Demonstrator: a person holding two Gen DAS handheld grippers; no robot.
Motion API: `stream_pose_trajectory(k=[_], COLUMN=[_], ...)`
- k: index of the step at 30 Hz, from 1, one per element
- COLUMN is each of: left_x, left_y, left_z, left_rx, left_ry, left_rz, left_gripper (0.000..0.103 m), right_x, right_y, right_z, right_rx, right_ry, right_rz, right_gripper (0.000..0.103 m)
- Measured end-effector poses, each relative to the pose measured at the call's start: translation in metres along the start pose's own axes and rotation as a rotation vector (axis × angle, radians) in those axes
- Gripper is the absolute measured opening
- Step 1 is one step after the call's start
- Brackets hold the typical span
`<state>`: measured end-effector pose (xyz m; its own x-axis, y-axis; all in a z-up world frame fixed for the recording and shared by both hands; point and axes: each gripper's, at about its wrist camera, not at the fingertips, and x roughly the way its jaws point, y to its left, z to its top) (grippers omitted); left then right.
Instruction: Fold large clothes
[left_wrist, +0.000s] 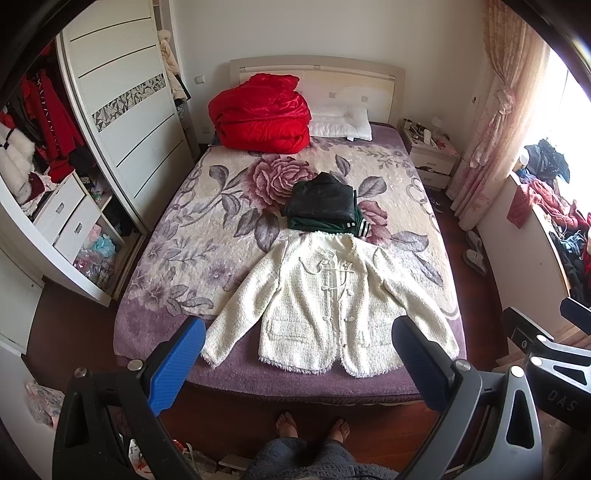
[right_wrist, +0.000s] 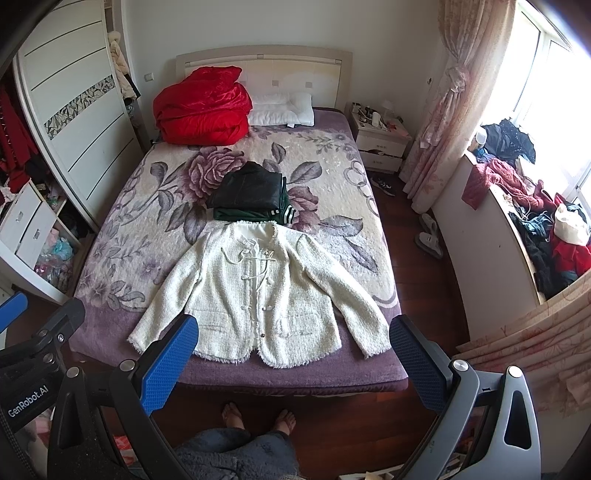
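Cream jacket spread flat on the bed, both tongs raised above it

The cream jacket (left_wrist: 325, 295) lies face up, sleeves out, at the foot of the bed (left_wrist: 177, 229), just before 2 folded dark garments (left_wrist: 321, 206). Left tongs (left_wrist: 299, 365) and right tongs (right_wrist: 293, 363) gape wide, holding nothing.

- The left gripper (left_wrist: 297, 363) has black and grey frame arms, silver round bolts and blue textured finger pads (left_wrist: 177, 363).
- The right gripper (right_wrist: 293, 360) looks alike; "GenRobot.AI" is printed in white on the black body at the right view's left edge.
- Bare feet (left_wrist: 286, 424) show below grey fleecy trouser legs (left_wrist: 295, 459).
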<state>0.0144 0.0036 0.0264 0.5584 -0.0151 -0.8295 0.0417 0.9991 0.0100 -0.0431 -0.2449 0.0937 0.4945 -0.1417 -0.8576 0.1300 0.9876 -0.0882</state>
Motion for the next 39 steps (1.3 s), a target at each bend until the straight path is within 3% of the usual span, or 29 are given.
stream_pose_trajectory(k=[4,8,11,14,15,17,18,23,25,30,32,37,39], left_x=[0.017,0.062,0.104,0.154,0.176,0.209,0.227,0.314,0.353,0.428,0.463,0.521,0.543], left_y=[0.002,0.011,0.015,0.014,0.011,0.009,0.005,-0.013,-0.025,-0.042,-0.052,-0.073,-0.081], left_z=[0.012,0.021,0.023,0.022,0.022,0.018,0.016,-0.002,-0.012,-0.042,-0.058,-0.083,-0.091], left_rx=[0.027,0.037,0.062,0.076,0.082,0.091,0.094,0.092,0.100,0.099,0.119,0.145,0.146], left_ry=[-0.007,-0.023,-0.027,-0.011,0.009,0.054,0.082,0.186,0.238,0.368,0.427,0.487,0.521], left_rz=[0.031,0.065,0.093,0.124,0.132,0.156,0.162,0.229,0.264,0.300,0.312,0.323,0.313], left_gripper=[0.103,0.103,0.103,0.103,0.103,0.103,0.103,0.103,0.103,0.103,0.103,0.103,0.103], right_x=[0.002,0.032,0.078,0.143,0.162,0.210,0.235,0.353,0.404,0.524,0.569,0.670,0.705], right_y=[0.000,0.008,-0.003,-0.039,-0.051,-0.078,-0.091,-0.180,-0.219,-0.301,-0.326,-0.361,-0.367], right_z=[0.000,0.002,0.003,-0.003,-0.009,-0.022,-0.030,-0.102,-0.142,-0.240,-0.270,-0.323,-0.337], right_rx=[0.011,0.047,0.126,0.258,0.297,0.363,0.398,0.699,0.849,1.096,1.170,1.284,1.363], right_ry=[0.009,0.021,0.050,0.103,0.117,0.170,0.206,0.365,0.421,0.529,0.536,0.580,0.591], right_rz=[-0.001,-0.025,-0.030,-0.036,-0.048,-0.076,-0.075,-0.017,0.049,0.028,0.037,0.051,0.123], right_gripper=[0.103,0.103,0.103,0.102,0.100,0.077,0.072,0.071,0.072,0.072,0.073,0.073,0.072])
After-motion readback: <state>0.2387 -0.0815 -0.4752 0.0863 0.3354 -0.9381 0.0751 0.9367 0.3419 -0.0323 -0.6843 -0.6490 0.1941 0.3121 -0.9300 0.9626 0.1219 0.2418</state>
